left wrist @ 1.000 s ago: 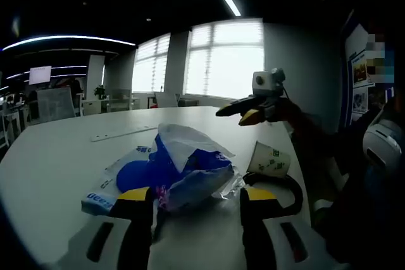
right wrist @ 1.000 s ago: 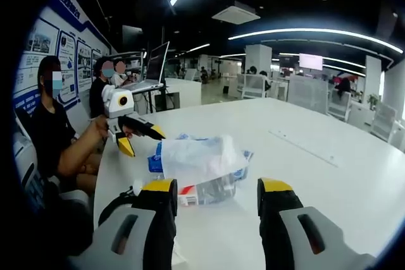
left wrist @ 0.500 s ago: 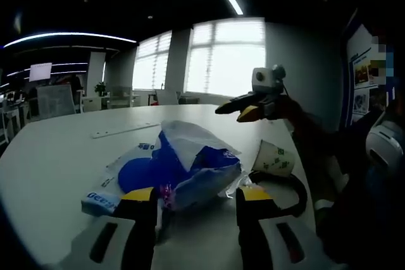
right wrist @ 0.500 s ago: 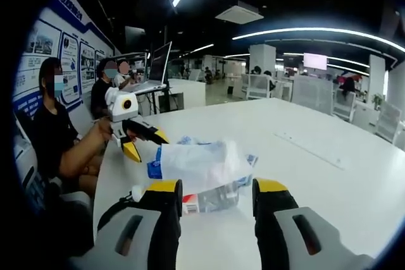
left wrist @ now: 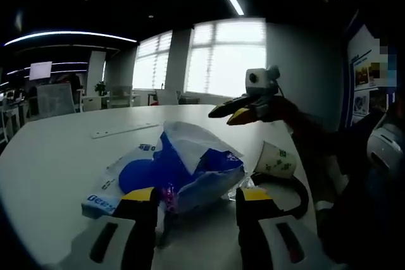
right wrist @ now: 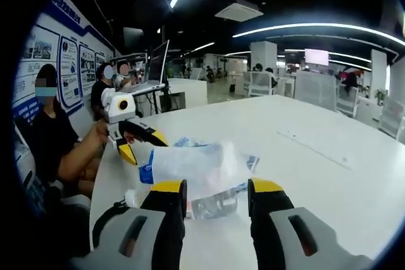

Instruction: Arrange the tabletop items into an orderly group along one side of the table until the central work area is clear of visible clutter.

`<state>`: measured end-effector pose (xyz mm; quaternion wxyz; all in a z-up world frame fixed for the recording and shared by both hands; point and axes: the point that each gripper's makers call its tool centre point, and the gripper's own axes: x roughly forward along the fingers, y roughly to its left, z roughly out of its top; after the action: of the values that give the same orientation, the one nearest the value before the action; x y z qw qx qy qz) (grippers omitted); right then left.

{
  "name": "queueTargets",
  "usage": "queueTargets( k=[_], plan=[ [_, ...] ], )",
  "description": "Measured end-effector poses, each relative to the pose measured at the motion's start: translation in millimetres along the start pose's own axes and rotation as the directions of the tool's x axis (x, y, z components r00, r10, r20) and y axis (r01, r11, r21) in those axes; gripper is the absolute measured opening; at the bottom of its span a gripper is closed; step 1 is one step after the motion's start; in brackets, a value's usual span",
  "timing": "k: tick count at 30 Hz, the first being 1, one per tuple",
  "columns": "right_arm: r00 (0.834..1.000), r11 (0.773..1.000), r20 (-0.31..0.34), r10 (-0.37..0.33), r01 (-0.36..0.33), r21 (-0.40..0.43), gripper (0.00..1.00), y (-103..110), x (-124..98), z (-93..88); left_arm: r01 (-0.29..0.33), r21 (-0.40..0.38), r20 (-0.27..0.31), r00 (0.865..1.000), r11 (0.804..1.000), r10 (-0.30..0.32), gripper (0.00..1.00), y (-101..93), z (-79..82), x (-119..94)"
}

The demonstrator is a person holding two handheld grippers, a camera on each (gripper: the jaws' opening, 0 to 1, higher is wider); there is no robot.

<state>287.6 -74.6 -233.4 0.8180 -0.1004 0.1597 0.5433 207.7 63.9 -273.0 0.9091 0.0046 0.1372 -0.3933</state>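
- Bag [left wrist: 190, 169]: crumpled blue-and-white plastic, lying on the white tabletop [left wrist: 57, 150] near its edge. In the left gripper view its near end sits between the tips of the left tool [left wrist: 195, 195]; contact cannot be made out.
- Left tool: jaws apart, one on each side of the bag's near end.
- In the right gripper view the bag [right wrist: 190, 162] reads pale and translucent, with a clear bottle [right wrist: 212, 203] under it, partly covered; the bottle's long axis runs across the view.
- Right tool [right wrist: 209, 188]: jaws spread, tips flanking bag and bottle; grip cannot be told.
- Flat blue-and-white packet [left wrist: 101, 197] under the bag, long axis angling away from the camera; print too small to read.
- Paper cup [left wrist: 273, 159] tipped on its side beside the bag, mouth toward it.
- Black cable loop [left wrist: 294, 188] just beside the cup, partly cut off by the jaw.
- White strip [left wrist: 123, 132] farther out on the tabletop, well apart.
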Motion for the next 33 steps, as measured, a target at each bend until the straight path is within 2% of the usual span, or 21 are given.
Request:
queueTargets(
  k=[9, 11, 12, 15, 20, 33],
  plan=[
    [1.000, 1.000, -0.009, 0.002, -0.001, 0.017, 0.36, -10.6, 7.8, -1.0, 0.008, 0.007, -0.010, 1.000, 1.000, -0.008, 0.46, 0.5, 0.1, 3.4],
    [1.000, 1.000, -0.010, 0.001, -0.001, 0.017, 0.34, -10.3, 8.3, -1.3, 0.021, 0.008, -0.013, 1.000, 1.000, -0.021, 0.34, -1.6, -0.9, 3.3],
    [1.000, 1.000, -0.009, 0.002, -0.002, 0.017, 0.34, -8.3, 8.5, -1.8, 0.033, -0.001, -0.010, 0.999, 0.999, -0.033, 0.34, -3.4, -1.0, 3.7],
    [1.000, 1.000, -0.011, 0.007, -0.007, 0.016, 0.34, -11.6, 10.9, -0.4, 0.009, -0.013, -0.013, 1.000, 1.000, -0.010, 0.38, 2.0, -2.3, 4.1],
    [1.000, 1.000, -0.017, 0.012, -0.012, 0.011, 0.33, -5.9, 14.6, -2.0, 0.011, -0.009, -0.015, 1.000, 1.000, -0.011, 0.37, 2.6, -2.8, 5.5],
    [0.999, 0.999, -0.027, 0.035, -0.035, 0.016, 0.28, -8.4, 26.3, -1.9, 0.034, 0.003, -0.033, 0.999, 0.999, -0.034, 0.36, 0.4, -6.6, 13.8]
  ],
)
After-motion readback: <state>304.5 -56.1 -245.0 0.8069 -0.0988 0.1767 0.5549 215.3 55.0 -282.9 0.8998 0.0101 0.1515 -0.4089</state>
